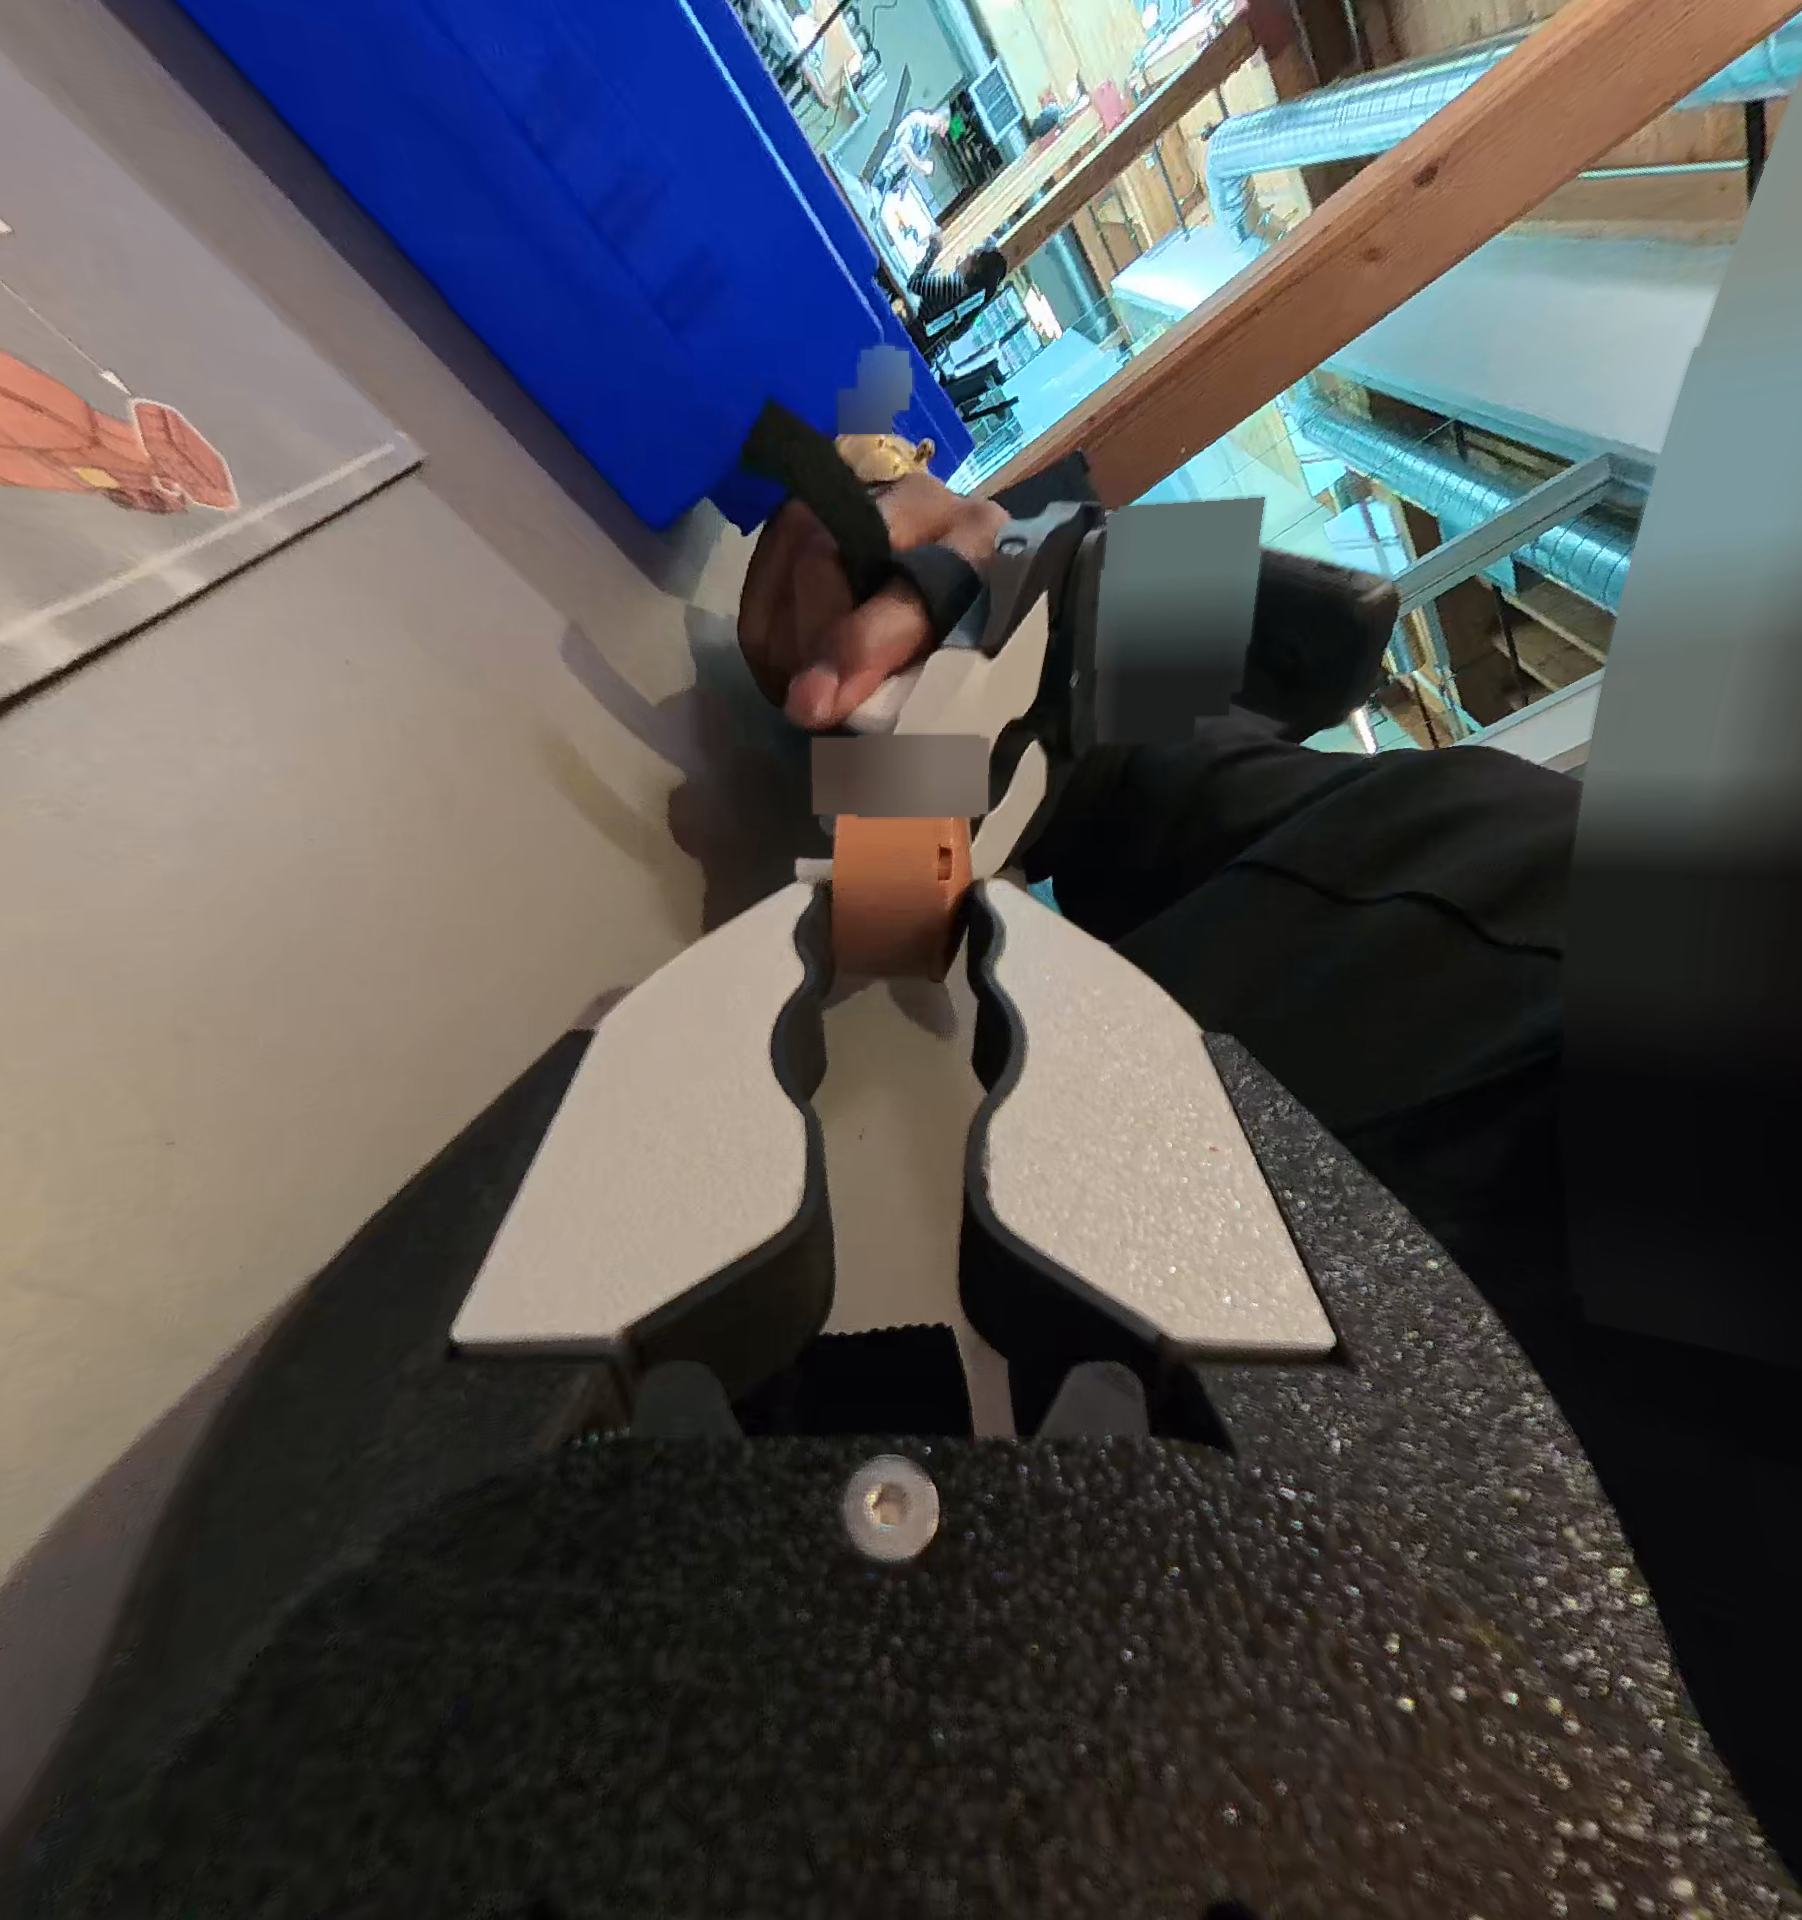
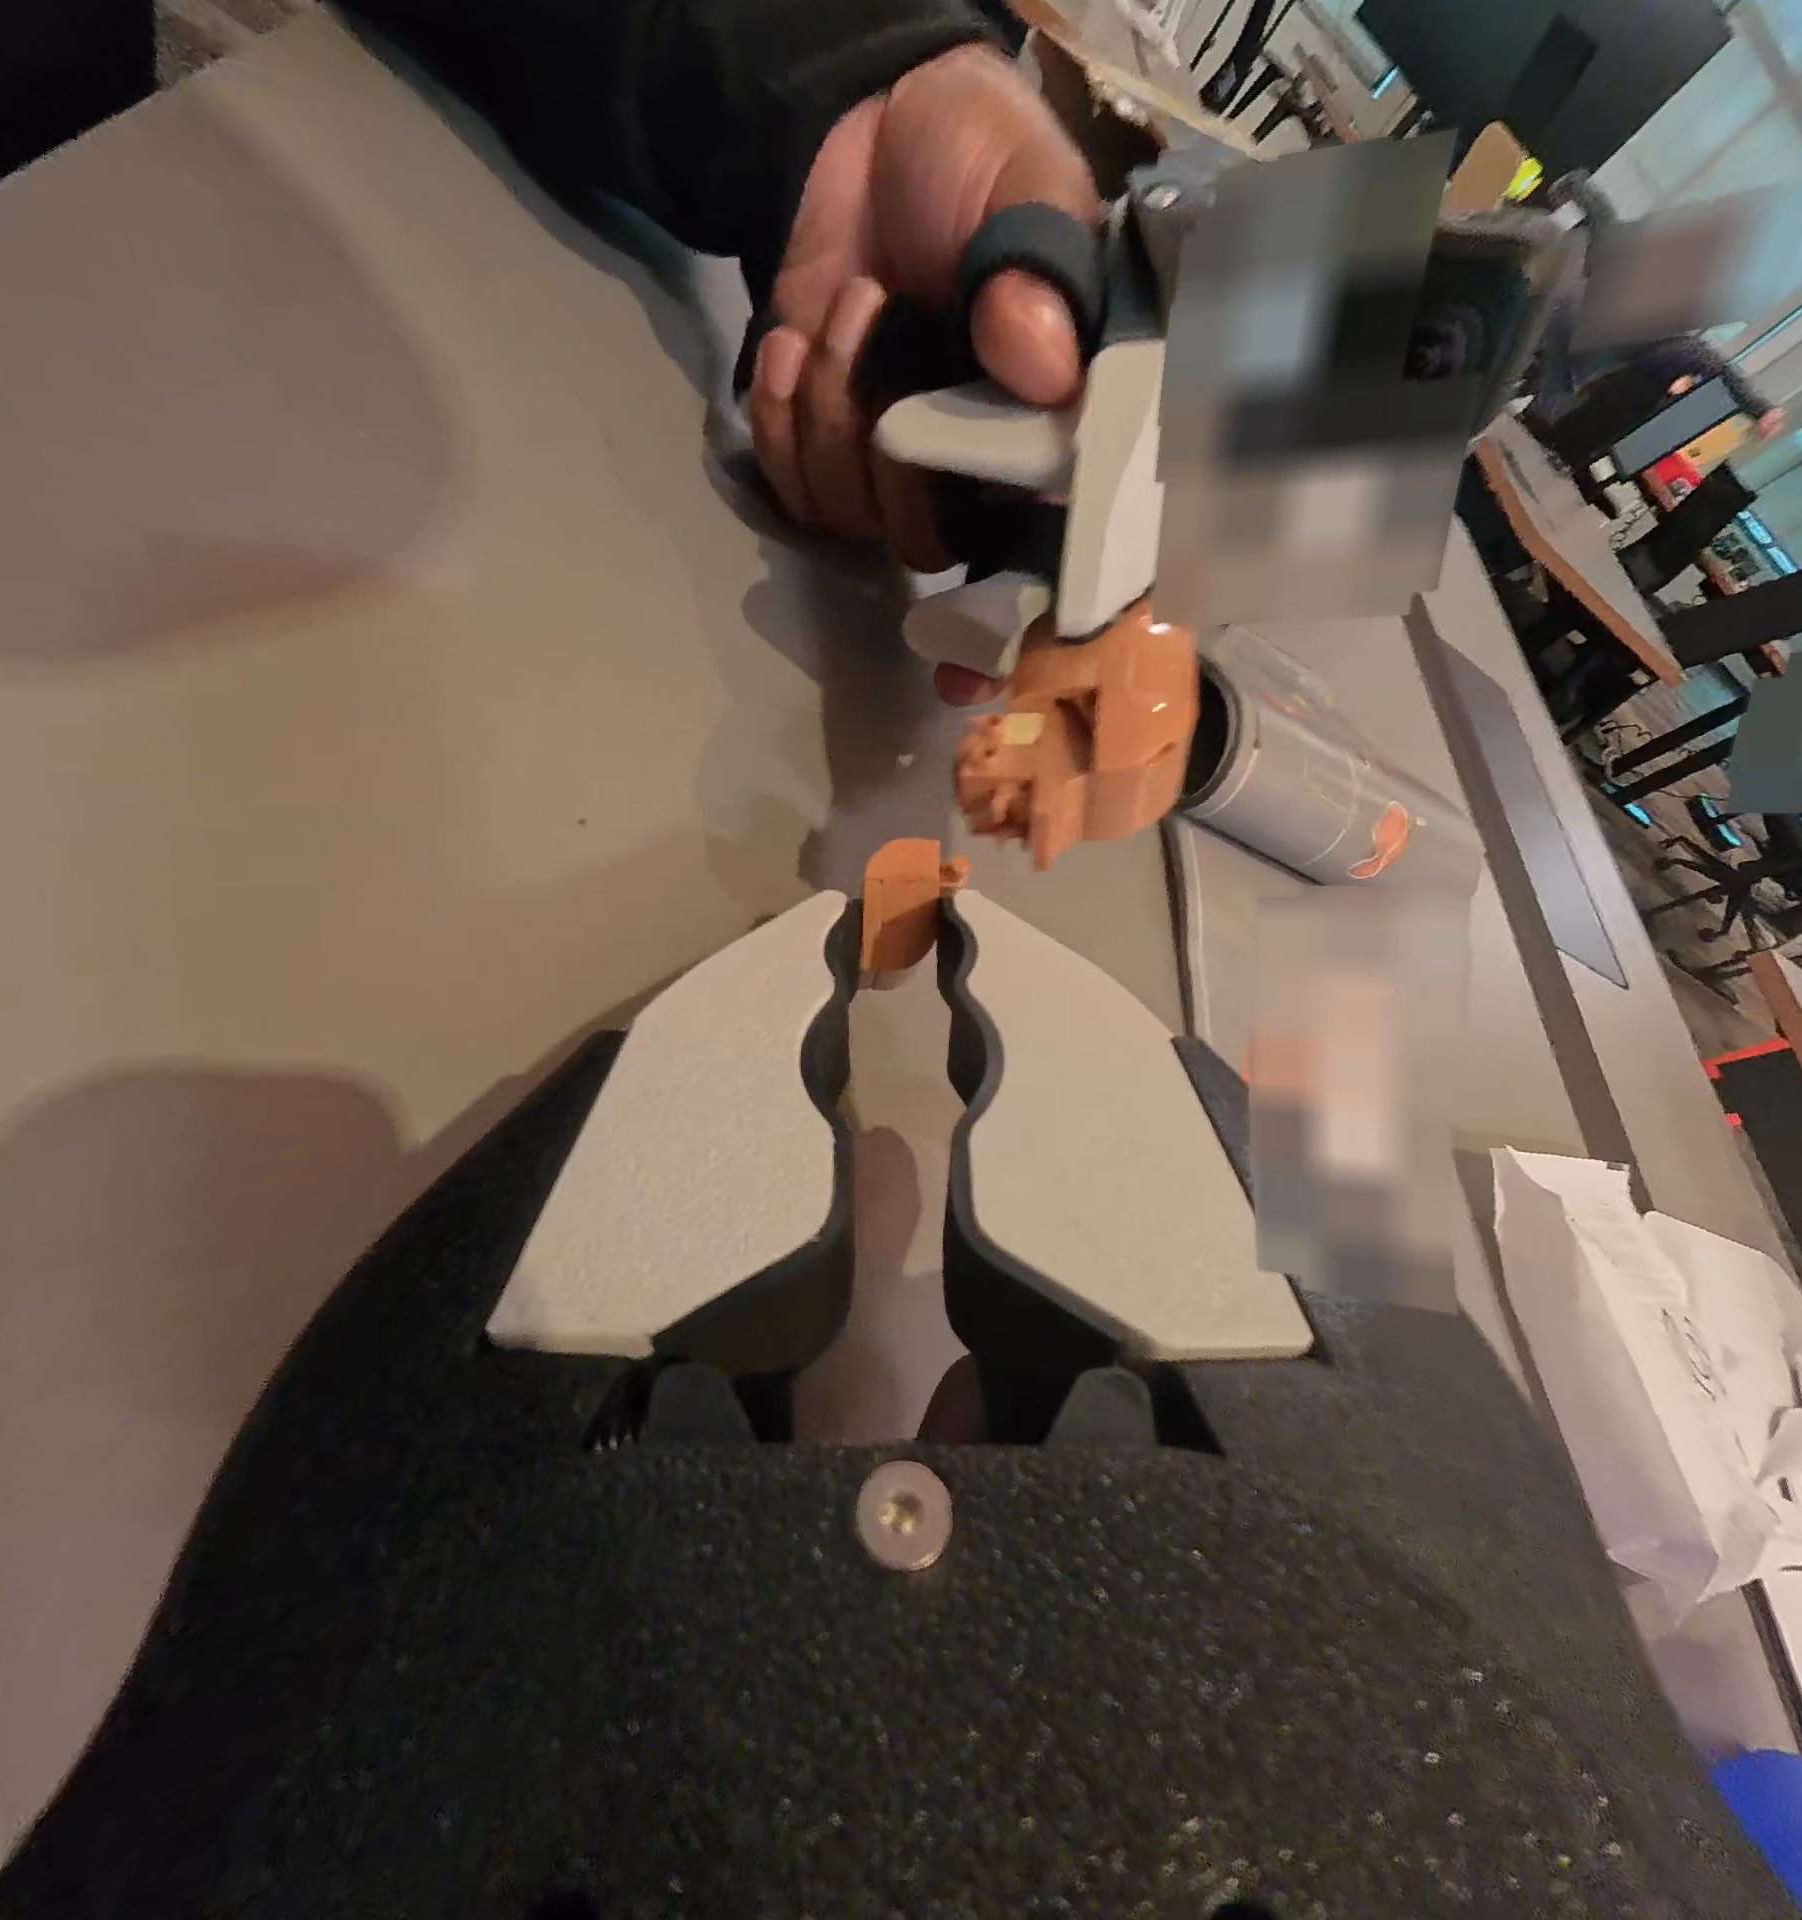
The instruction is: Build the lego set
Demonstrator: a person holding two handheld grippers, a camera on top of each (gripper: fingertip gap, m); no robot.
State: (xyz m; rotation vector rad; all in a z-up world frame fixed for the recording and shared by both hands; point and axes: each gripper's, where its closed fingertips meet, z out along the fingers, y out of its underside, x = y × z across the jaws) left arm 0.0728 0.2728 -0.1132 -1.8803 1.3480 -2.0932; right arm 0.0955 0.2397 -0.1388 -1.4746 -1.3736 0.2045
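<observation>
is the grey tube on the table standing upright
No, in the right wrist view the grey tube lies on its side on the table, its open end turned toward the camera.

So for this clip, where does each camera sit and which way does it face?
Left wrist view: on the left hand-held gripper, looking along its fingers at the orange block it grips; the person's other hand beyond.
Right wrist view: on the right hand-held gripper, gripping a small orange piece; opposite hand ahead.
Shared: grey tabletop, each other's gripper.
</observation>
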